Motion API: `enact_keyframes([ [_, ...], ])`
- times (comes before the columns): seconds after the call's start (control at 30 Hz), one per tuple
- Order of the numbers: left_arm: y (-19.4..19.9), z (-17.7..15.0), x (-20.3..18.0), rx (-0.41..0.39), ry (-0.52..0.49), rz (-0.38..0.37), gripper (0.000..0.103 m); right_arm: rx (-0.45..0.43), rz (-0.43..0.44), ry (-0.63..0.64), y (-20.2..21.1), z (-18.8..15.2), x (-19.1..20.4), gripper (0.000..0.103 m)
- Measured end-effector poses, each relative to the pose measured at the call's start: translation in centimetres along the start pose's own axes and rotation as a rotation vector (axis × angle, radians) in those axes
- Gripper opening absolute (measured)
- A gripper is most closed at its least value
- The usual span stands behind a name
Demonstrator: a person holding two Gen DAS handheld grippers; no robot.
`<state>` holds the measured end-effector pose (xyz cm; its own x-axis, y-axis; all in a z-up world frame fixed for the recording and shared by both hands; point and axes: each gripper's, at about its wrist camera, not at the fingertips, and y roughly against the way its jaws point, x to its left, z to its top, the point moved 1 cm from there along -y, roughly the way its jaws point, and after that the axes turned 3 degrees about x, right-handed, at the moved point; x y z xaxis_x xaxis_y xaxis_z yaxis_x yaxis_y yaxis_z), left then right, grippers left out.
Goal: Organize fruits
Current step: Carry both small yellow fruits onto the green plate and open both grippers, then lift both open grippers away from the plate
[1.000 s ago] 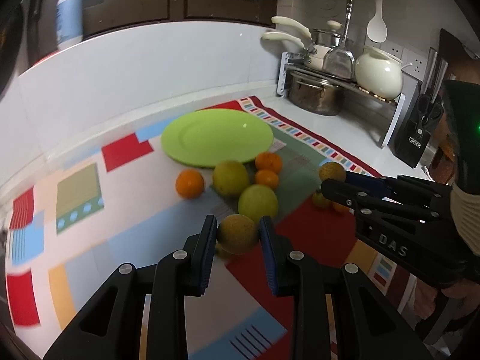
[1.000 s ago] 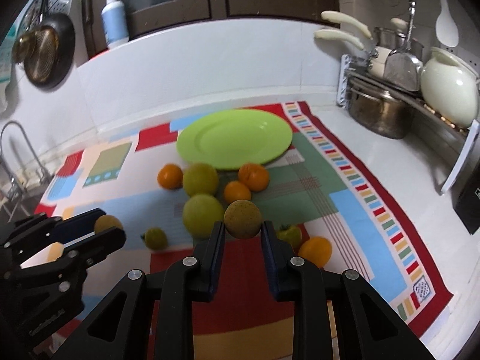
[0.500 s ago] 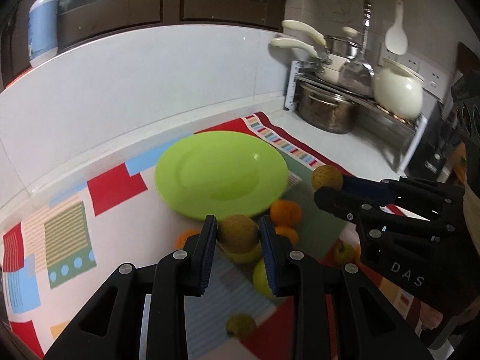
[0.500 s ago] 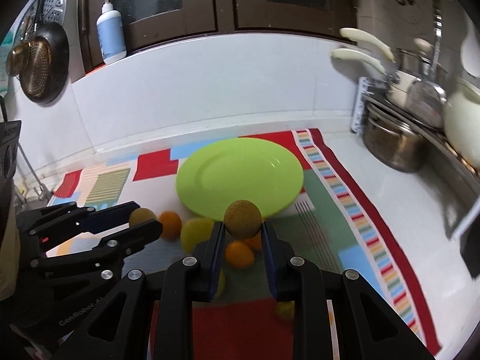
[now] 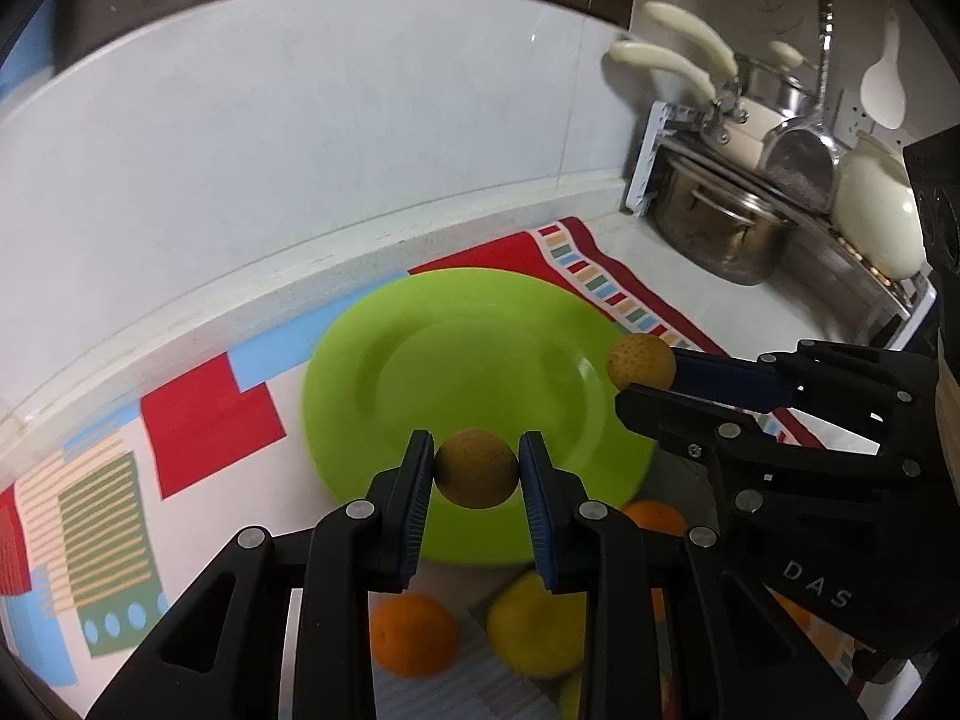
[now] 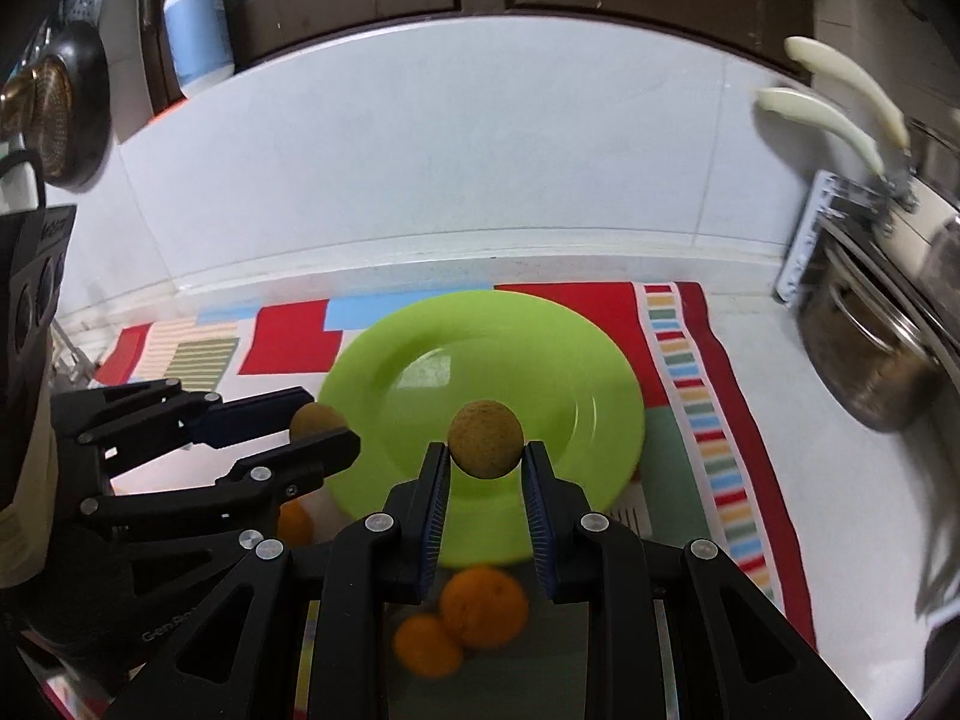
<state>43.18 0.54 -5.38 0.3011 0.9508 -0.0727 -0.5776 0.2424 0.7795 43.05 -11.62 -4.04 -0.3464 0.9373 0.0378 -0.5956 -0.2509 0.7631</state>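
My left gripper (image 5: 476,468) is shut on a round brown fruit (image 5: 476,467) and holds it above the near part of the green plate (image 5: 480,360). My right gripper (image 6: 485,456) is shut on a second brown fruit (image 6: 486,439) above the same plate (image 6: 540,360). The right gripper also shows in the left wrist view (image 5: 645,375) over the plate's right rim, and the left gripper shows in the right wrist view (image 6: 321,429) at the plate's left rim. Oranges (image 6: 483,606) and a yellow-green fruit (image 5: 534,624) lie on the mat below the grippers.
A patterned mat (image 6: 690,372) covers the white counter. A steel pot (image 5: 720,228) and a rack with pans and a cream teapot (image 5: 876,216) stand at the right. The white wall runs close behind the plate. A soap bottle (image 6: 198,30) stands up left.
Both grippers have moved forward with their fruits, from over the loose fruit on the mat to over the green plate. The plate looks larger and nearer.
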Motion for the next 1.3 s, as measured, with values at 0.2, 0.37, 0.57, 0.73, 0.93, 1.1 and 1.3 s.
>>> enact_keyframes([
  [0.2, -3.2, 0.8, 1.1, 0.062, -0.006, -0.006, 0.029, 0.061, 0.006, 0.026, -3.4, 1.0, -0.5, 0.026],
  [0.37, -4.3, 1.1, 1.9, 0.076, -0.002, -0.002, 0.032, 0.100, 0.012, 0.021, -5.3, 1.2, -1.1, 0.026],
  [0.57, -3.4, 1.2, 2.2, 0.045, -0.007, 0.034, 0.048, 0.098, 0.005, 0.005, -5.5, 1.2, -1.4, 0.033],
  [0.73, -1.3, 0.6, 2.4, 0.018, 0.007, 0.055, 0.057, 0.087, -0.020, -0.015, -4.0, 0.5, -1.6, 0.036],
  [0.93, 3.3, -0.7, 2.0, -0.052, 0.016, 0.087, 0.065, 0.016, -0.053, -0.054, -0.2, -0.3, -1.6, 0.046],
  [1.1, 7.5, -1.8, 0.9, -0.130, 0.013, 0.119, 0.073, -0.057, -0.090, -0.061, 3.8, -1.1, -1.1, 0.060],
  [1.3, 12.0, -3.3, 0.1, -0.200, 0.035, 0.145, 0.080, -0.138, -0.153, -0.068, 8.5, -2.4, -0.2, 0.072],
])
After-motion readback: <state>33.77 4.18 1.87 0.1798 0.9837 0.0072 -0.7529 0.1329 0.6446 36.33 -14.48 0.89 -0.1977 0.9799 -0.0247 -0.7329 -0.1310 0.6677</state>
